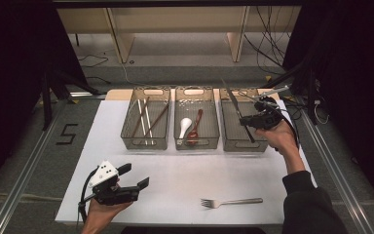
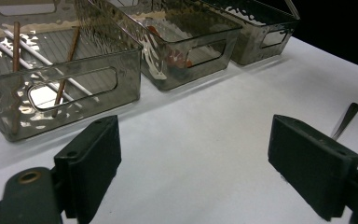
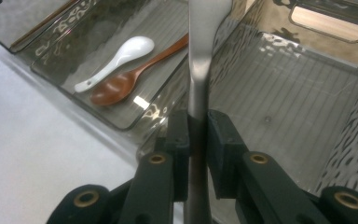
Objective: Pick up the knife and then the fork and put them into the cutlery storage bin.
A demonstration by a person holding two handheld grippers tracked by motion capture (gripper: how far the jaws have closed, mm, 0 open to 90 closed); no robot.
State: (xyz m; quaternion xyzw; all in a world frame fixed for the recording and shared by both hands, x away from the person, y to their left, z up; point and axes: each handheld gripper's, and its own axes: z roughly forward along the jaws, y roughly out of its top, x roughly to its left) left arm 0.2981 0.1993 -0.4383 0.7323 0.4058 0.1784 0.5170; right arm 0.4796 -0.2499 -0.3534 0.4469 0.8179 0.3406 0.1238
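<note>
White table [image 1: 185,168], black "5" [image 1: 67,133] taped on floor at left. Right hand-held gripper [image 3: 197,128] pinching slim silver utensil [image 3: 199,56] (flat handle, upright) over rightmost smoky bin [image 1: 243,145]. Left hand-held gripper [image 2: 193,163] spread wide, holding nothing.

One mark reads clearly — a black "5" [image 1: 66,133] taped on the grey floor [image 1: 34,161] left of the table.

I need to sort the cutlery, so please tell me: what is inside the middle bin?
The middle bin holds a white spoon and a brown wooden spoon, lying side by side. In the left gripper view its rippled wall blurs the contents, so anything smaller cannot be confirmed.
</note>
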